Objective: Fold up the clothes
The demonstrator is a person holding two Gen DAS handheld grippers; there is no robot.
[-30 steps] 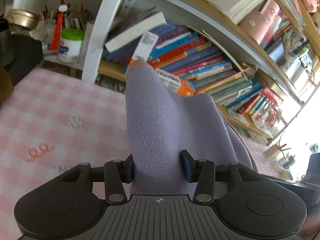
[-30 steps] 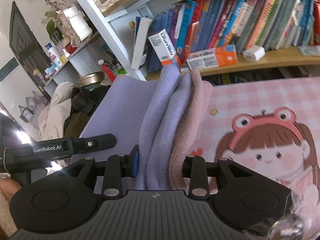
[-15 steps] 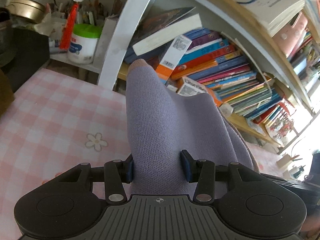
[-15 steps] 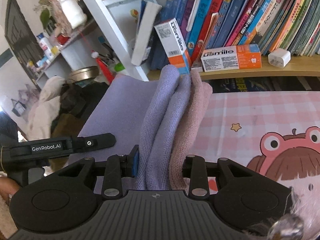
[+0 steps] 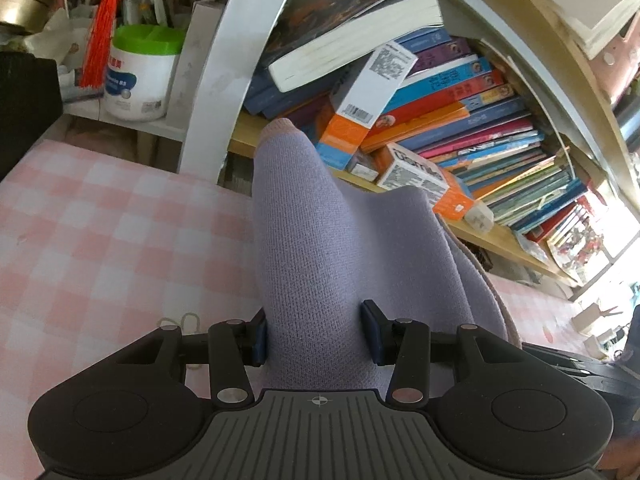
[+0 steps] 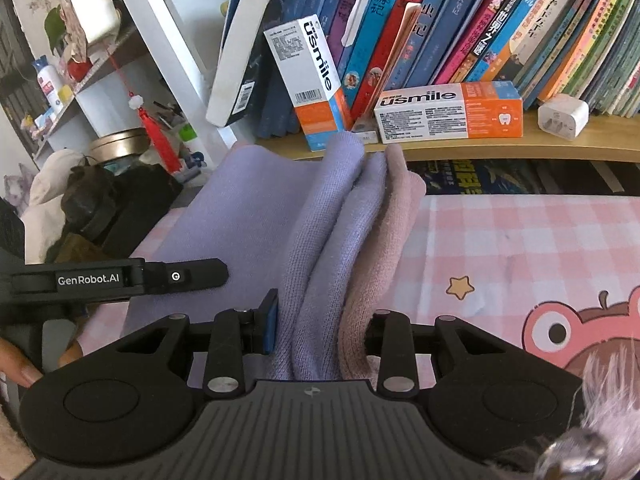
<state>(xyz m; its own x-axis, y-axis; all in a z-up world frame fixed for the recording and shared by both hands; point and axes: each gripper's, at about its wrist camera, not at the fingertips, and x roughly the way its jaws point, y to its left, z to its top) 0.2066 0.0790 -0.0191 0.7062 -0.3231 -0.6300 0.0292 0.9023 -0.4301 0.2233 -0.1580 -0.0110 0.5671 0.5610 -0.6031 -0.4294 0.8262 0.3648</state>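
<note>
**Both my grippers pinch the lilac knit above the pink checked cloth**

The bookshelf (image 6: 500,152) fills the space ahead of both my pairs of jaws, its wooden board running across just beyond the fabric tips, packed with leaning picture books (image 6: 460,28). A white upright (image 5: 232,60) of the shelf frame rises ahead and left of my left jaws.

Under both grippers spreads the pink checked tablecloth (image 5: 100,240); to the right of my right jaws it carries a cartoon frog-hat girl print (image 6: 580,332) and a small yellow star (image 6: 460,288).

The lilac knit garment (image 5: 332,264) is lifted off the cloth and stretched between my 2 grippers. My left gripper (image 5: 318,334) has its jaws closed against a thick single fold, which rises straight ahead to a pinkish cuff edge (image 5: 282,124). My right gripper (image 6: 324,332) squeezes 3 bunched layers: 2 lilac and 1 dusty pink strip (image 6: 384,240) on the right side. From there a flat lilac panel runs left toward my other tool, whose black GenRobot.AI arm (image 6: 120,278) lies across it.

Ahead of my right jaws, 1 usmile box (image 6: 308,80) stands upright and another usmile box (image 6: 448,110) lies flat. A white charger plug (image 6: 562,116) sits further right. A red tassel (image 5: 98,36) hangs far left of my left jaws, beside a green-lidded white tub (image 5: 140,76).
</note>
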